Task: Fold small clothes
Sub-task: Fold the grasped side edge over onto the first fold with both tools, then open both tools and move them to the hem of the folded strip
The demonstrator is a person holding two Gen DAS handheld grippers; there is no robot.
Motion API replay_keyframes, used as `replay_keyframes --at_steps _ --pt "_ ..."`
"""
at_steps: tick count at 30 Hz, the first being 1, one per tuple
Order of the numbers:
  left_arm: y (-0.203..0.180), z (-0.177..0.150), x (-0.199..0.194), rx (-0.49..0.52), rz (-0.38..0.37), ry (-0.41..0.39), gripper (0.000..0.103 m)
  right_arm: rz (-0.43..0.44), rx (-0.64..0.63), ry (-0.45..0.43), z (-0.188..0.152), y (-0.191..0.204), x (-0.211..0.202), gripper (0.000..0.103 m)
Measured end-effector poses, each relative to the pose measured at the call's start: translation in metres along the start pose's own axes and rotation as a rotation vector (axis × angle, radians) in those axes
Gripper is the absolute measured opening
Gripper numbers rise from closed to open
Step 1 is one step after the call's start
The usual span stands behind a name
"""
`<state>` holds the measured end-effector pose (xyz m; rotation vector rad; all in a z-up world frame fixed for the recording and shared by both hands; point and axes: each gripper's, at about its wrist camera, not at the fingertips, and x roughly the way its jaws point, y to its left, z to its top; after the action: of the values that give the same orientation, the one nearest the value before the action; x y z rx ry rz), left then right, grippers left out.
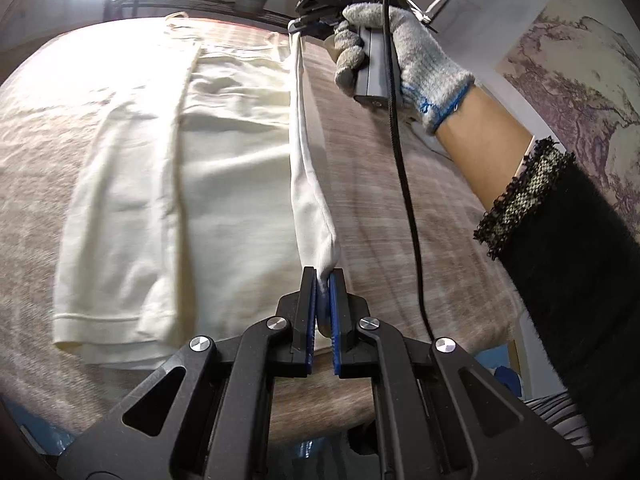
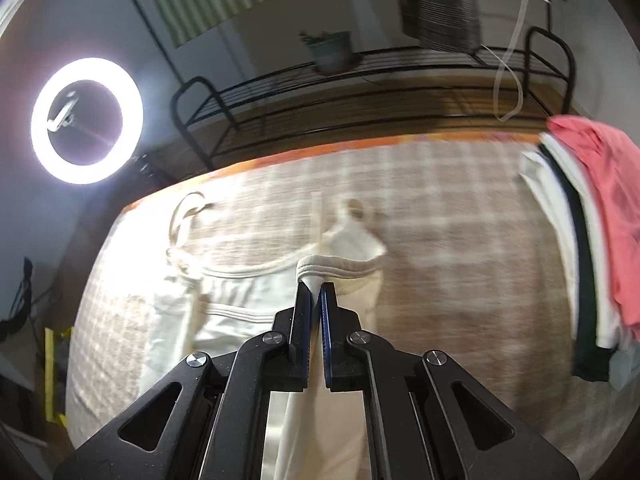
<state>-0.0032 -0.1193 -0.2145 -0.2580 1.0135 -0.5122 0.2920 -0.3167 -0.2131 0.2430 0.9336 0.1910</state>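
1. Now mid-fold: cream camisole flat on checked tablecloth, left side already folded in, right edge lifted taut.
2. Left gripper clamped on hem corner; right gripper clamped on ribbed top edge, just beside the strap.
3. Best carried over level, both ends together, tension even, to keep the crease straight.
4. Fabric pinched right at pad tips, so risk of slip if tugged.
5. Pile of clothes well apart, far right.
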Motion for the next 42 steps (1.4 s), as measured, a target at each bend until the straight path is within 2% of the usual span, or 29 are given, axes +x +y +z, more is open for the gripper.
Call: replay_keyframes --at_steps 8,11,18,22,24,27,29,32,33,34,35,39,41,42 --pt "0.037 -0.007 -0.001 -0.06 0.061 0.018 0.004 -0.014 -0.096 0.051 -0.011 0.053 0.041 0.004" --pt "0.045 -0.008 0.002 -0.083 0.062 0.035 0.004 -0.038 -0.134 0.065 -0.017 0.065 0.052 0.004" --pt "0.04 -0.006 0.008 -0.065 0.058 0.056 0.004 -0.062 -0.172 0.098 -0.025 0.069 0.07 0.004" --pt "0.034 -0.004 0.004 -0.058 0.058 0.059 0.004 -0.009 -0.121 0.11 -0.024 0.063 0.064 0.013" --pt "0.033 -0.006 -0.004 -0.054 0.052 0.047 0.007 0.024 -0.084 0.093 -0.022 0.058 0.048 0.014" --pt "0.033 -0.01 -0.02 -0.029 0.041 0.021 0.017 0.055 -0.036 0.066 -0.024 0.05 0.015 0.014" --pt "0.034 -0.013 -0.033 -0.01 0.034 0.002 0.017 0.072 -0.015 0.049 -0.029 0.045 -0.015 0.014" --pt "0.038 -0.017 -0.055 0.018 0.052 -0.036 0.018 0.042 -0.019 0.039 -0.047 0.043 -0.061 0.014" --pt "0.041 -0.017 -0.062 0.021 0.063 -0.051 0.024 0.029 -0.025 0.045 -0.055 0.042 -0.074 0.014" --pt "0.048 -0.016 -0.066 0.019 0.072 -0.061 0.035 0.023 -0.028 0.052 -0.066 0.042 -0.089 0.014" --pt "0.054 -0.016 -0.072 0.008 0.084 -0.074 0.039 0.023 -0.029 0.058 -0.079 0.041 -0.101 0.014" --pt "0.087 -0.012 -0.086 -0.084 0.123 -0.084 0.041 0.042 -0.017 0.137 -0.15 0.035 -0.136 0.018" --pt "0.105 -0.012 -0.082 -0.139 0.123 -0.055 0.041 0.036 0.006 0.182 -0.183 0.027 -0.142 0.032" --pt "0.113 -0.011 -0.078 -0.173 0.114 -0.031 0.041 0.037 0.024 0.207 -0.2 0.023 -0.143 0.033"
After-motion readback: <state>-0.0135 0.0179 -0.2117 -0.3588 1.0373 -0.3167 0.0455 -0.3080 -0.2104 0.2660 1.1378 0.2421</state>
